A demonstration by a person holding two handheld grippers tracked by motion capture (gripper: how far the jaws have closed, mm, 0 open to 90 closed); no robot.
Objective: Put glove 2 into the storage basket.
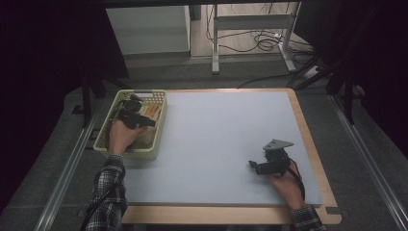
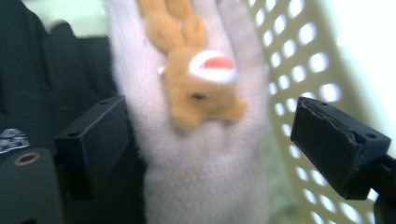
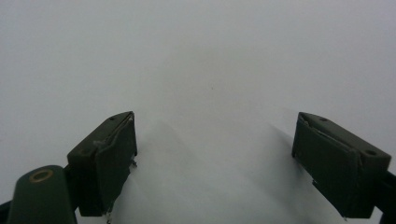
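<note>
Basket wall (image 2: 303, 60) beside glove (image 2: 205, 177)

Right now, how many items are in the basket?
2 visible: a pale fuzzy glove with a brown plush animal on it, lying between the left gripper's open jaws, and a dark fabric item beside it. The basket may hide more.

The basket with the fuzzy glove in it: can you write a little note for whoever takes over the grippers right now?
Left gripper: down in the pale green basket, fingers open on either side of the white fluffy glove with the brown animal face; the right finger stands clear of it.
Right gripper: open, holding nothing, resting low over the bare grey mat.
Things: the glove lies in the basket next to something dark.
Done: the glove is in the basket.
Left: probably lift the left gripper out.
</note>
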